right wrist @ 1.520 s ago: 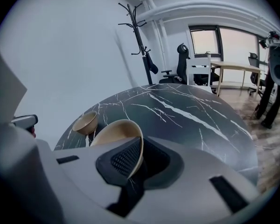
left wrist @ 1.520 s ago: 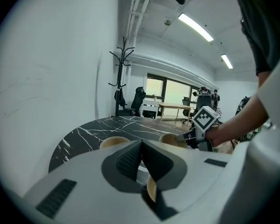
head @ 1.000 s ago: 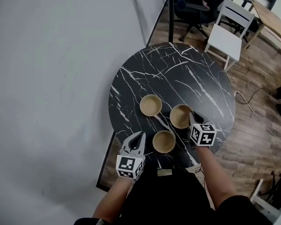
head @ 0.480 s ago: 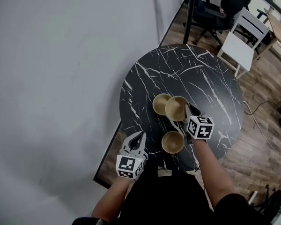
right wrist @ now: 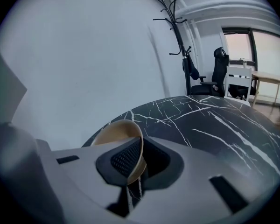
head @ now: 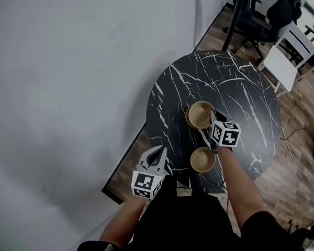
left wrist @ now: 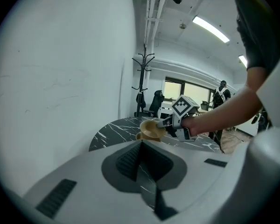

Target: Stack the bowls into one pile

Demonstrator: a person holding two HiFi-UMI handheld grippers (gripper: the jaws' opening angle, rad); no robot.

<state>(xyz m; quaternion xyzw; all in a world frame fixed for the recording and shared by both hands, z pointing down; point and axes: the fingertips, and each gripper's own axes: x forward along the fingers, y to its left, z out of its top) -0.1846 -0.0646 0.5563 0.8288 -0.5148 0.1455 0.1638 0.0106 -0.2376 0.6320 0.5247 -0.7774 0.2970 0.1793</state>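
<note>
Grey wall (head: 68, 88) fills the left of the head view, and a wooden floor (head: 298, 156) lies to the right. Against the wall stands the round tabletop (head: 240, 88), black with white marble veins.

Left tool (head: 158, 151) (left wrist: 141, 143) hovers at the near-left edge of the tabletop. Its jaws stand together with nothing between them.

Right tool (head: 213, 116) (right wrist: 138, 158) reaches over the middle of the tabletop. Its jaws are narrow and clamped on the side wall of the held bowl (head: 200, 114) (left wrist: 152, 127) (right wrist: 113, 132), one pad inside the rim and one outside.

The held bowl is a small, round, tan bowl, thin-walled and plain inside. Its mouth faces up with a slight tilt. Being round, it has no long axis, and it projects to the left of the jaws.

The left tool's view shows it directly above the second bowl (left wrist: 140, 136), a matching tan bowl standing upright on the tabletop. Whether the two touch cannot be told.

The third bowl (head: 203, 160), same colour and shape, stands upright near the person's edge of the tabletop, just beside the right tool's wrist and apart from the other two.
</note>
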